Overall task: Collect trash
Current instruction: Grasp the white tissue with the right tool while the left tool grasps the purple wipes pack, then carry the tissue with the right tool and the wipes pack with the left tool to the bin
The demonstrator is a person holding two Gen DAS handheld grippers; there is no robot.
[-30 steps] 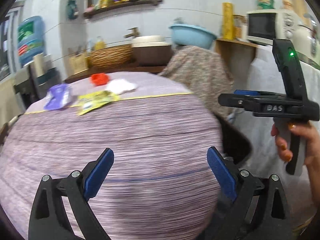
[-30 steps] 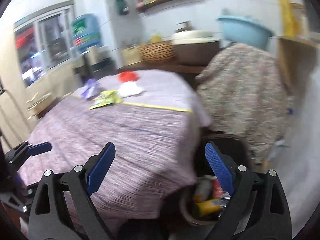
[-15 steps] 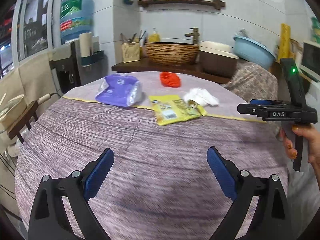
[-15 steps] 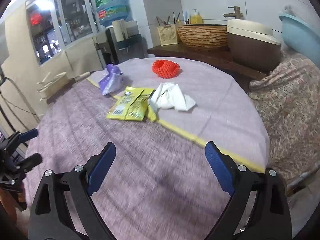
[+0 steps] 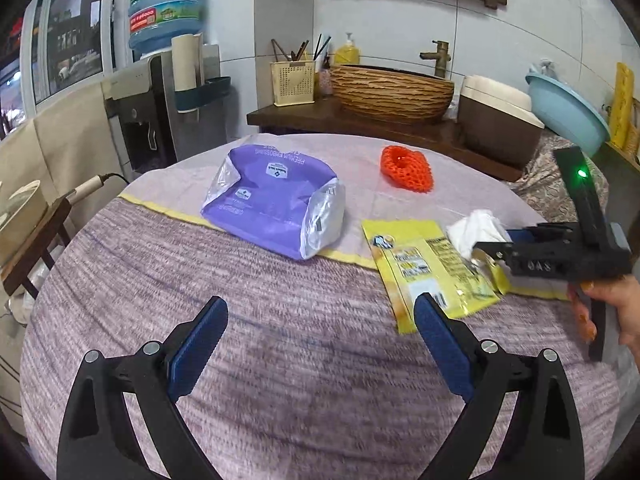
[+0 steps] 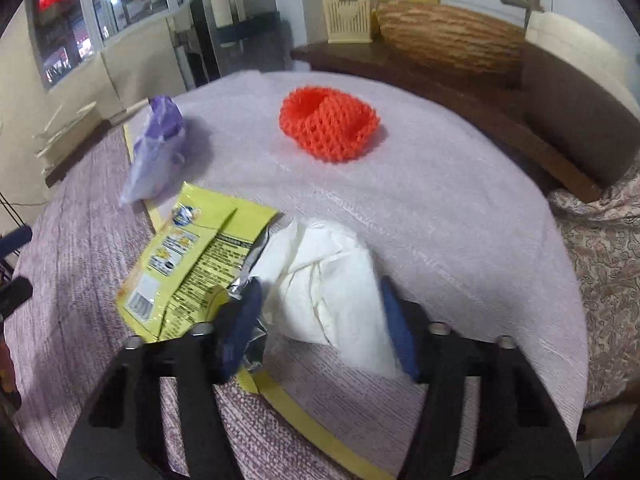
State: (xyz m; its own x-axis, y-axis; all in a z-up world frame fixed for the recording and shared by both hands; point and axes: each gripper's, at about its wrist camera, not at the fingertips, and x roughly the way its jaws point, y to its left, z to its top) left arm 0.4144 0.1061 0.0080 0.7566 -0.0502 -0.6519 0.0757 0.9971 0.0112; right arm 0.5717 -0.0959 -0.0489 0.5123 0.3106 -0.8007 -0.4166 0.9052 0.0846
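Left wrist view: left gripper [image 5: 320,344] hangs wide open and empty above the striped purple tablecloth [image 5: 280,360], closer to the purple plastic pack [image 5: 272,204] than a second ago. Right wrist view: right gripper [image 6: 320,320], earlier spread over the bin, is closing astride the crumpled white tissue [image 6: 324,280], beside the yellow foil wrapper [image 6: 196,260]; the orange foam net [image 6: 328,122] lies beyond.
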